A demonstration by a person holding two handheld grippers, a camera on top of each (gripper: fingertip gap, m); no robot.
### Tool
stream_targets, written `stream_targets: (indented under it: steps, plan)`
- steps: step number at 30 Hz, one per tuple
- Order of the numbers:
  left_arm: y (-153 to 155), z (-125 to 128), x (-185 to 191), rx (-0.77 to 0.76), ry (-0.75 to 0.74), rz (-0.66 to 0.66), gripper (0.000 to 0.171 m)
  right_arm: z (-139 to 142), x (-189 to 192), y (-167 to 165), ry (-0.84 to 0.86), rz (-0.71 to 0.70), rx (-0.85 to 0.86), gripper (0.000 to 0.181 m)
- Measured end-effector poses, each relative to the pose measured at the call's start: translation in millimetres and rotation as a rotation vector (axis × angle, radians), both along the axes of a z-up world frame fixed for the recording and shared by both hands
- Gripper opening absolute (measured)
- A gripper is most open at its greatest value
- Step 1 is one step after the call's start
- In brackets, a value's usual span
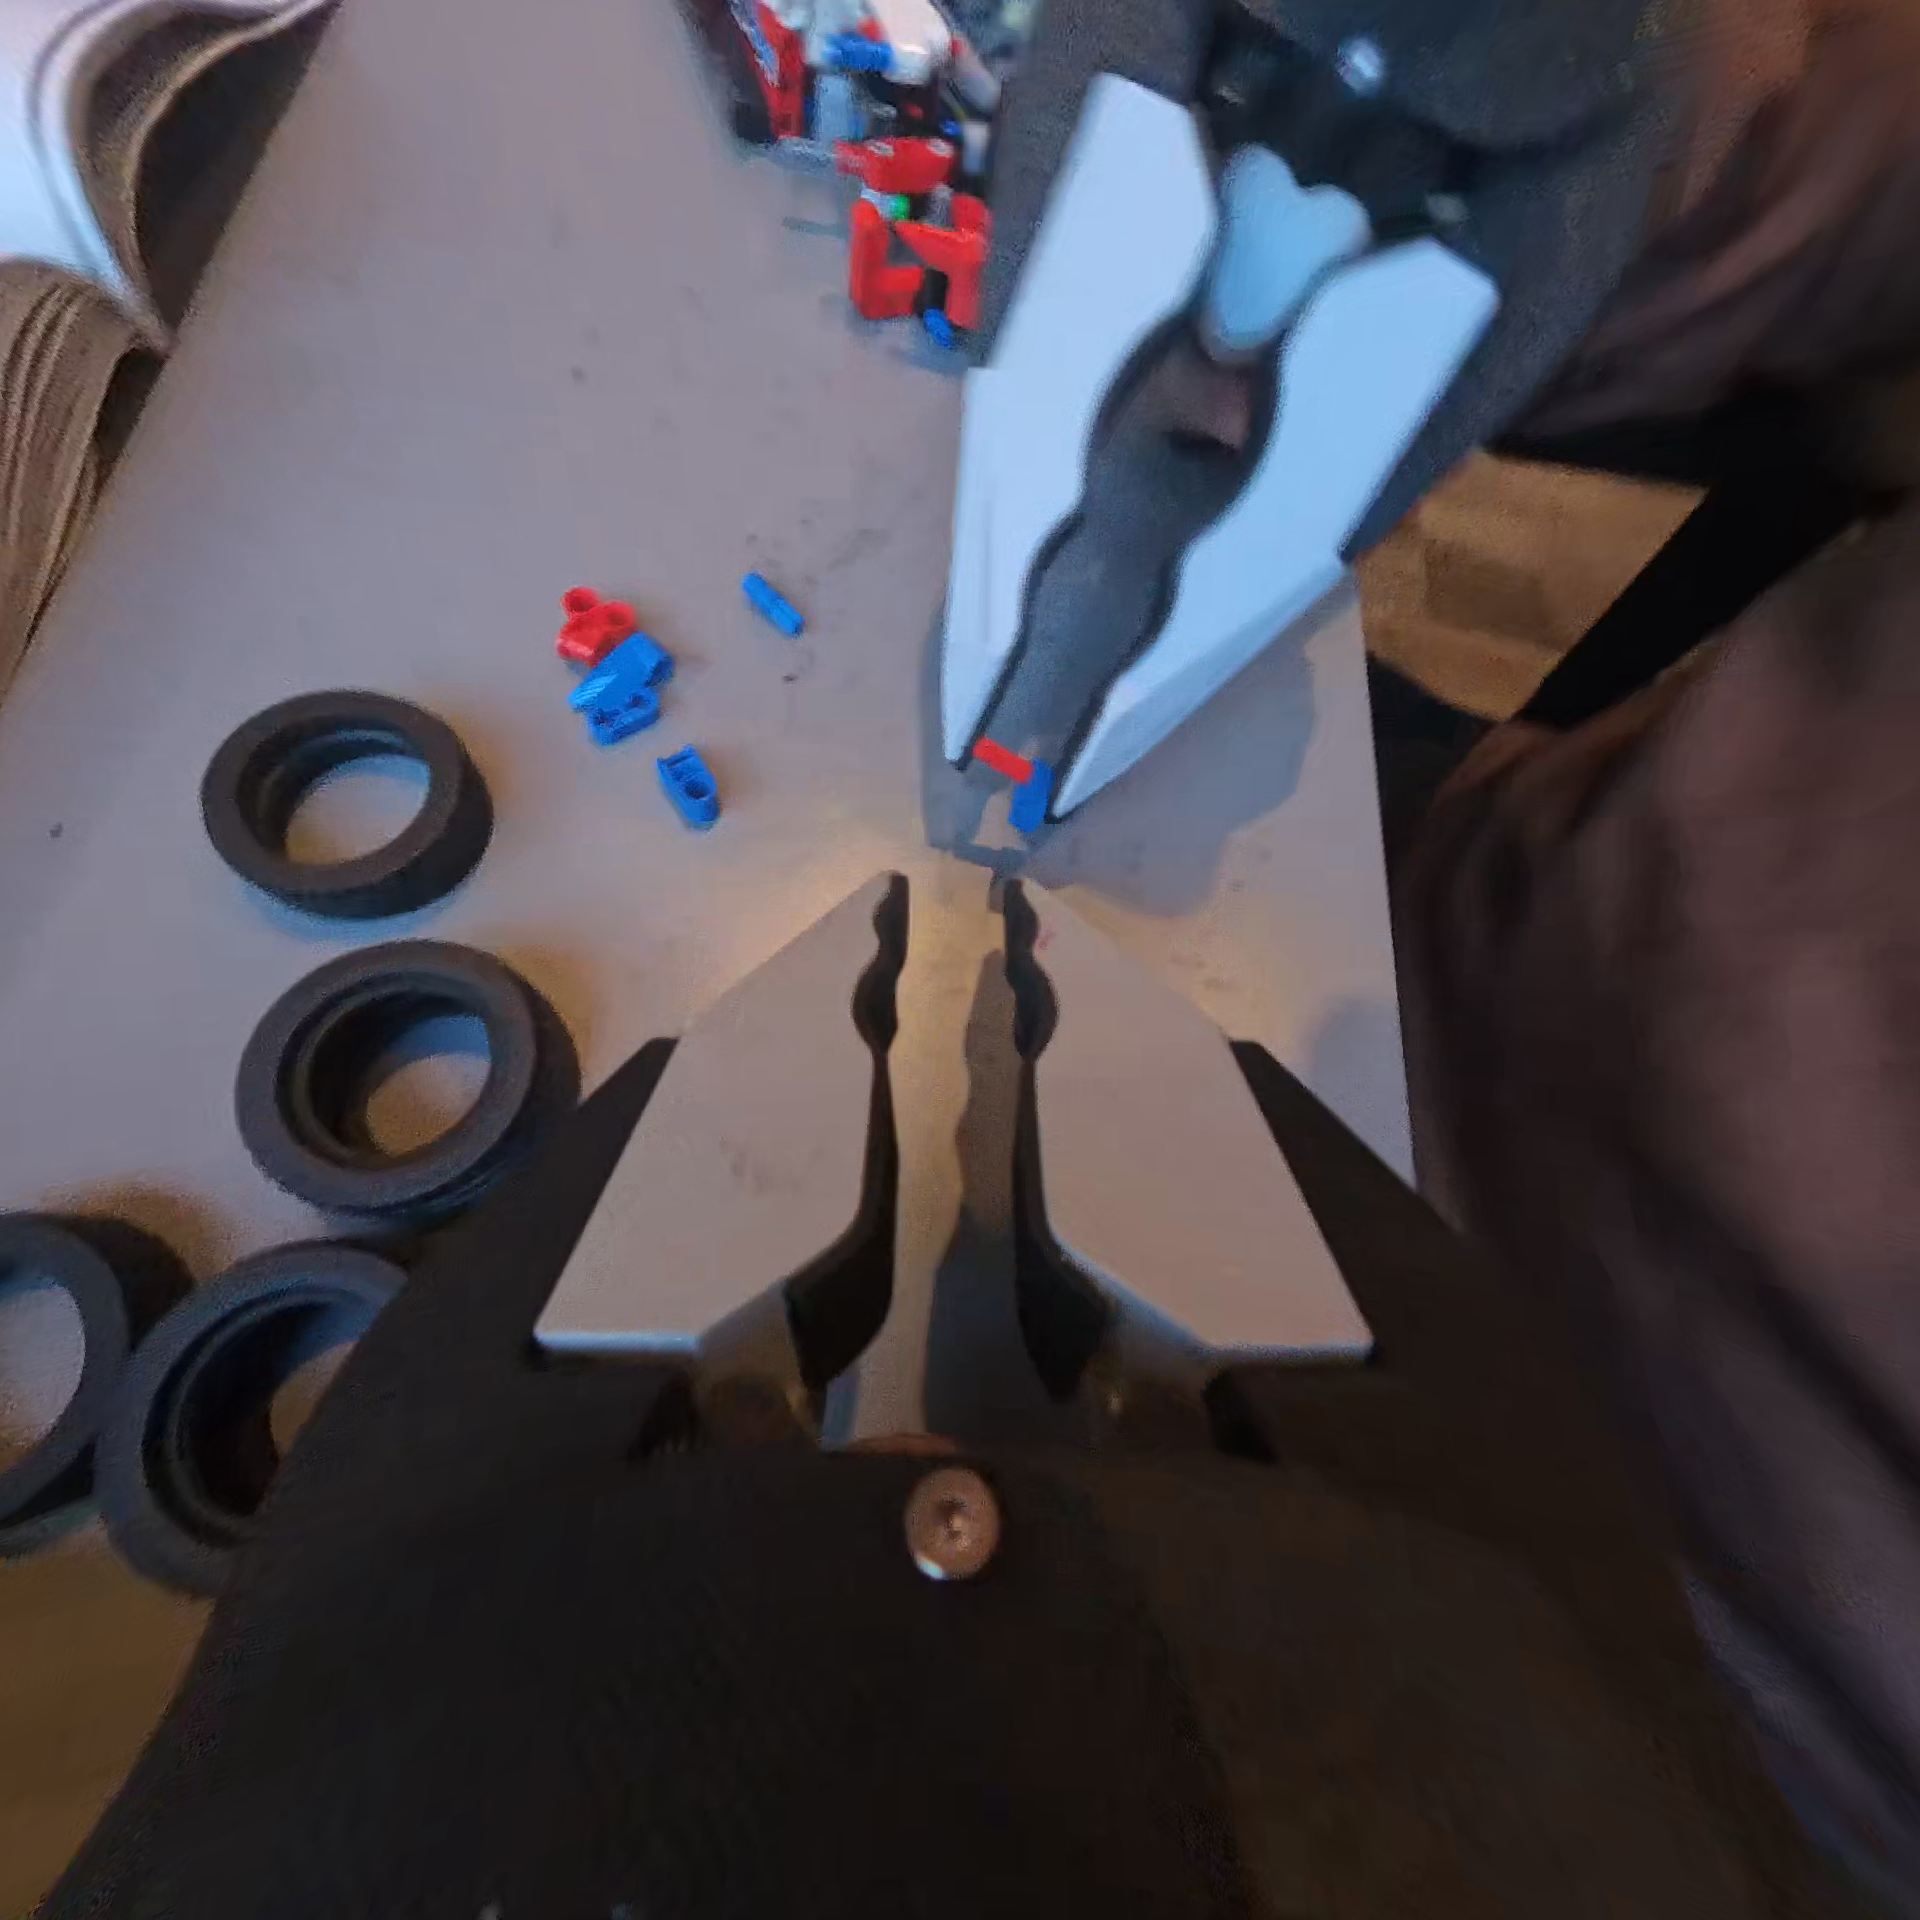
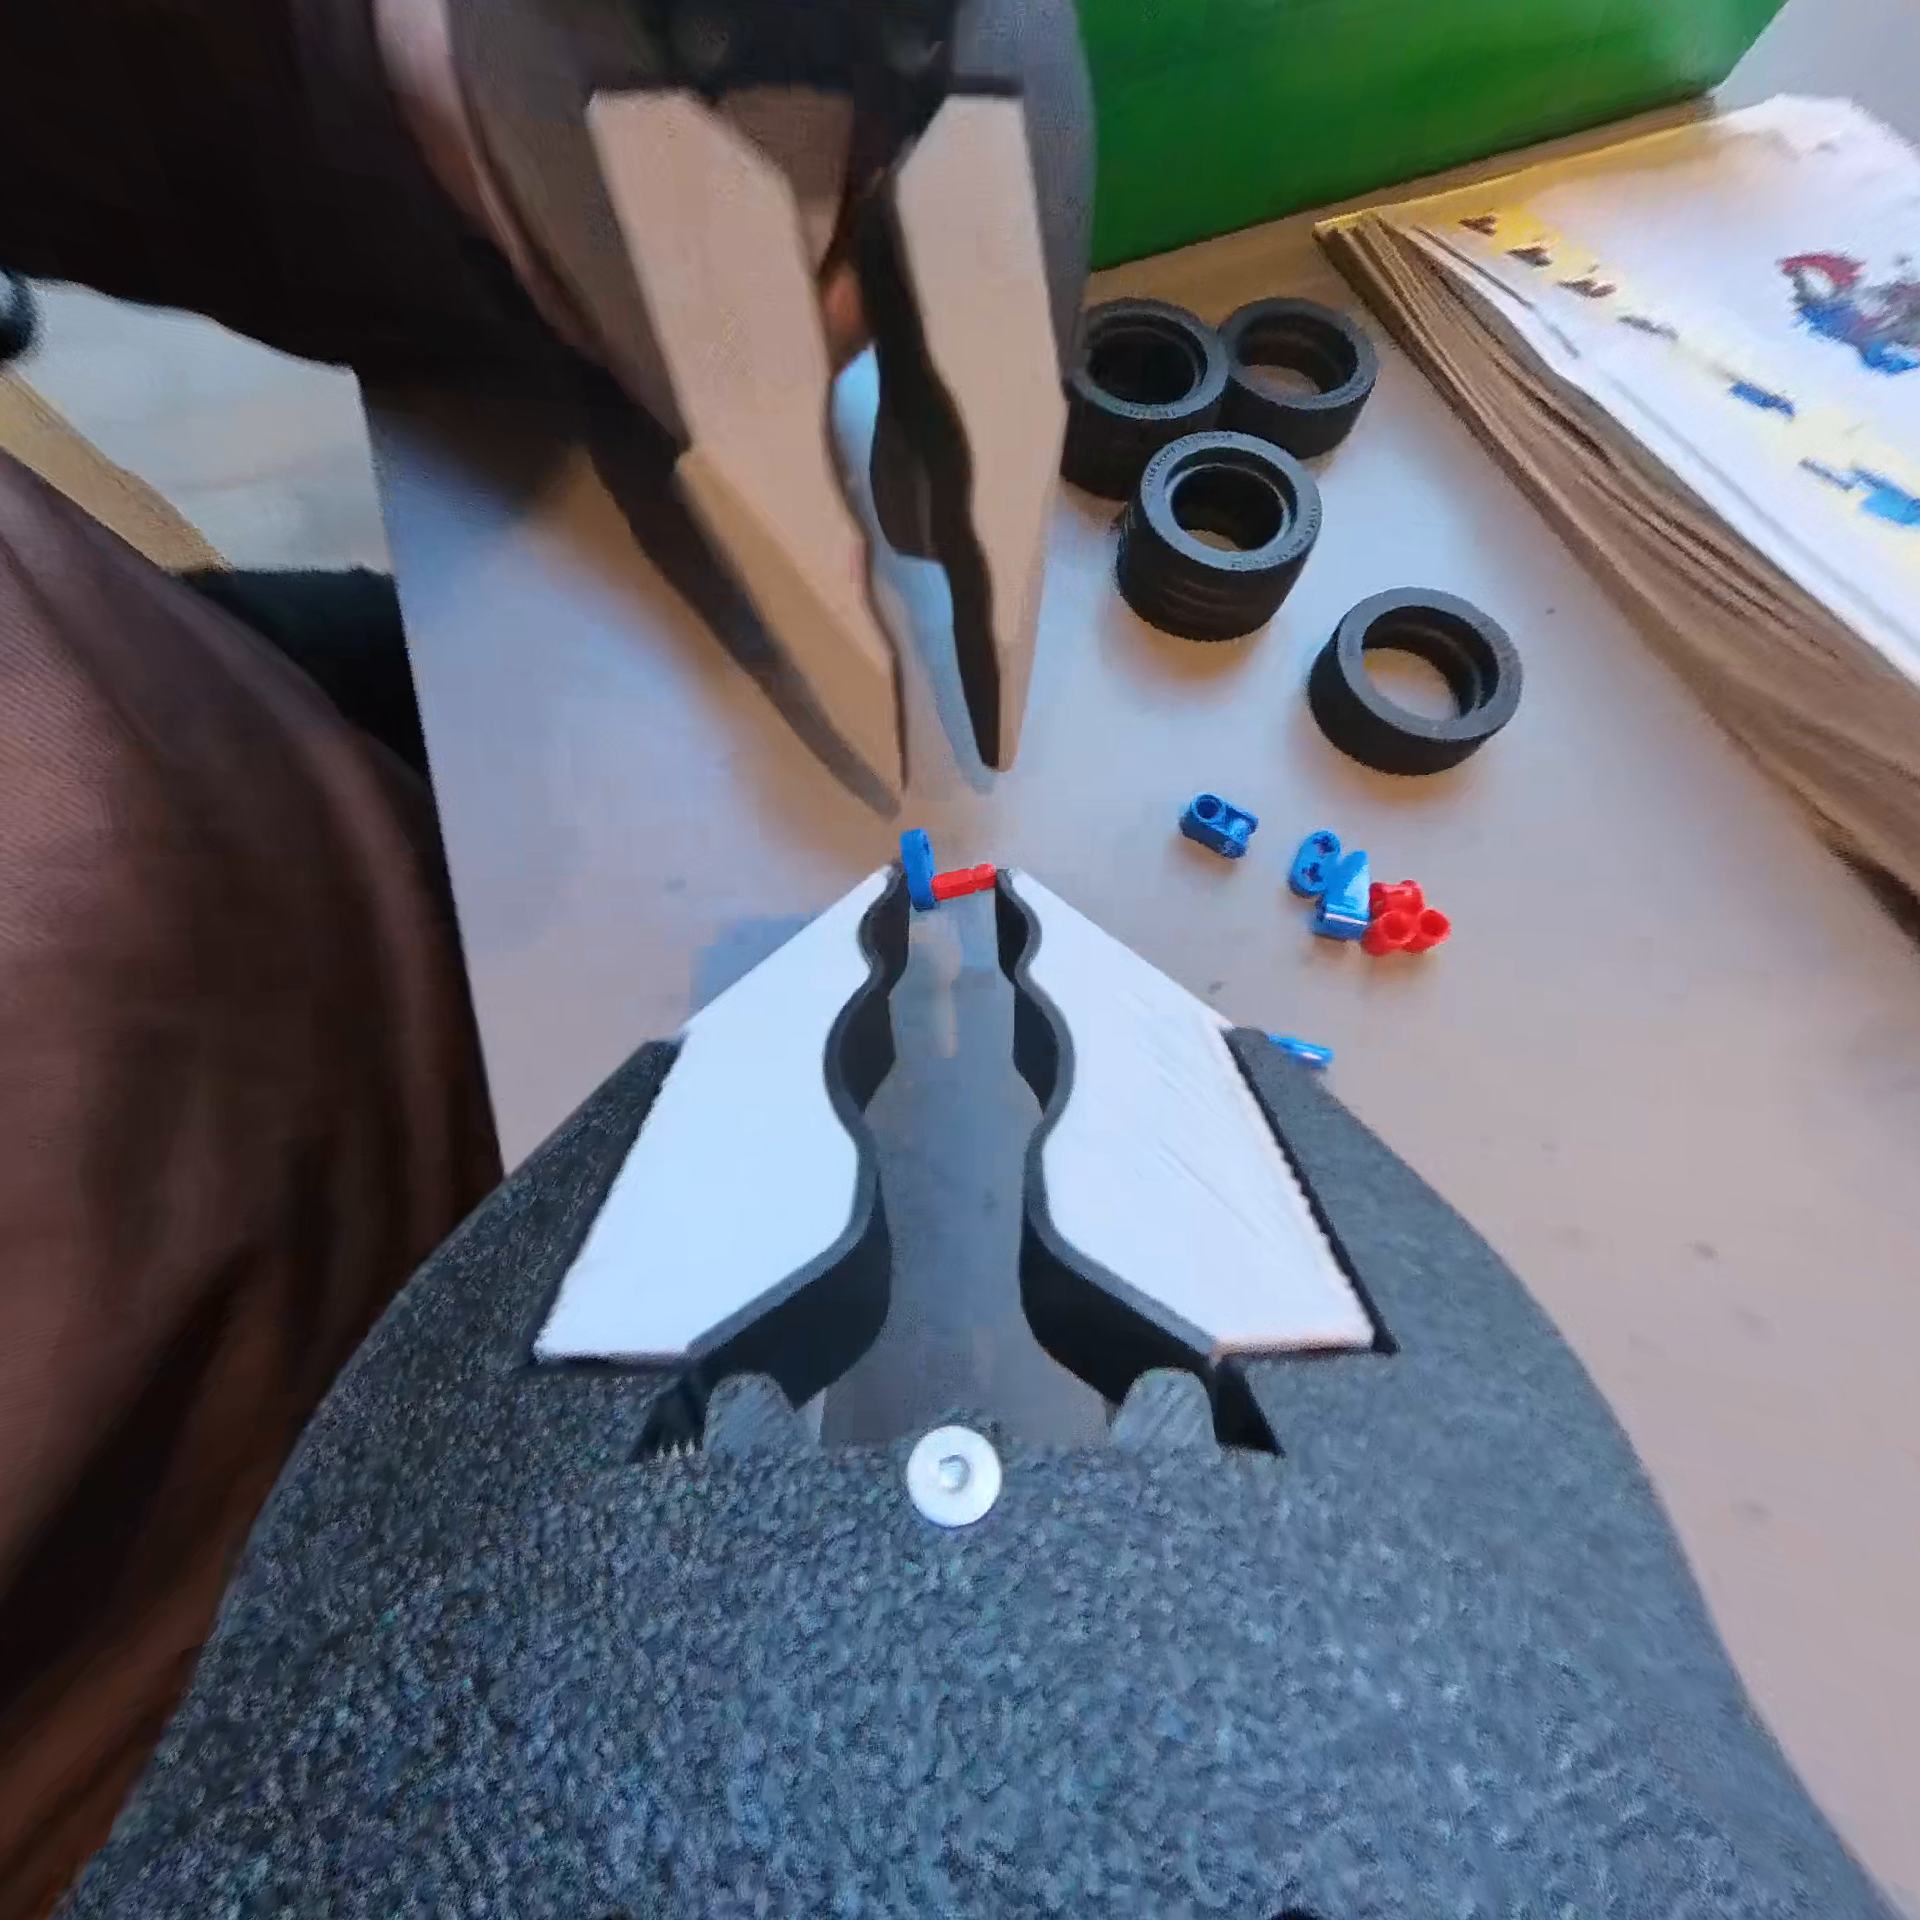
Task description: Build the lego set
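Note:
My right gripper (image 2: 943,880) is shut on a short red pin (image 2: 961,883) with a small blue connector (image 2: 916,871) on its left end, held just above the grey table (image 2: 644,831). In the left wrist view the right gripper (image 1: 1010,790) comes in from the upper right with the red pin (image 1: 1000,758) and blue connector (image 1: 1031,802) at its tips. My left gripper (image 1: 953,885) faces it tip to tip, a short way off, jaws a narrow gap apart and empty. It also shows in the right wrist view (image 2: 945,781).
Several black tyres (image 1: 343,800) (image 2: 1413,696) lie on the table. Loose blue and red pieces (image 1: 618,665) (image 2: 1351,904) and a blue pin (image 1: 772,605) lie between them and the grippers. A part-built red model (image 1: 914,249), an instruction booklet (image 2: 1714,364) and a green box (image 2: 1351,104) stand farther off. The table edge (image 2: 416,727) is close. My two grippers' fingertips are within a few centimetres of each other.

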State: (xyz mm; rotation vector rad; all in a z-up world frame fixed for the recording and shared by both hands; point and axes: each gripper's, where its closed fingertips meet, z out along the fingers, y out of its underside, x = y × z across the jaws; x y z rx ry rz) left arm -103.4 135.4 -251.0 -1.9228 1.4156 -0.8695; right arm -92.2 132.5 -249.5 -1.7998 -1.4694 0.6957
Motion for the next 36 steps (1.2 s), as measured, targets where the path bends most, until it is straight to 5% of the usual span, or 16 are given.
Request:
stream_targets:
  steps: [16,36]
  plan:
    - [-17,0,13,0.235,0.019,-0.191,0.006,-5,-6,-5,-0.009,0.033,-0.113,0.016]
    - [2,8,9,0.261,-0.023,-0.113,0.001,2,-8,12,0.021,-0.053,0.058,0.009]
